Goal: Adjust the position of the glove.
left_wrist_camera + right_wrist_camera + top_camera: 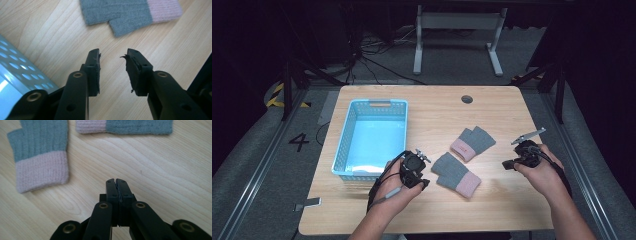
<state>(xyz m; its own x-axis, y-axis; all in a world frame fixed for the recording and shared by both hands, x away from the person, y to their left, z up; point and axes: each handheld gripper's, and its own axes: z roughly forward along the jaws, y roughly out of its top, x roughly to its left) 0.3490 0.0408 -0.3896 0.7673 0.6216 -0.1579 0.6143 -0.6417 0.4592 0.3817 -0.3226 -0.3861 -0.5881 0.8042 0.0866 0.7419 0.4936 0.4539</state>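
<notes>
- One wooden table (492,200), pale grain, with a round dark hole (467,99) near its far edge; it stands on grey floor in a dark room, with a white metal frame (457,35) and loose cables behind it.
- One light blue basket (344,145) with perforated walls sits on the table's left part — nothing lies inside it.
- Two grey gloves with pink cuffs lie flat mid-table, near each other but apart: the near glove (456,173) just right of the left gripper, the far glove (472,142) beyond it.
- Two hand-held grippers, one per hand.
- The left gripper (112,67) hovers over bare wood between the basket and the near glove, jaws spread apart, gripping nothing.
- The right gripper (116,192) — jaws pressed together, empty — sits right of the gloves, pointed at them over bare wood.
</notes>
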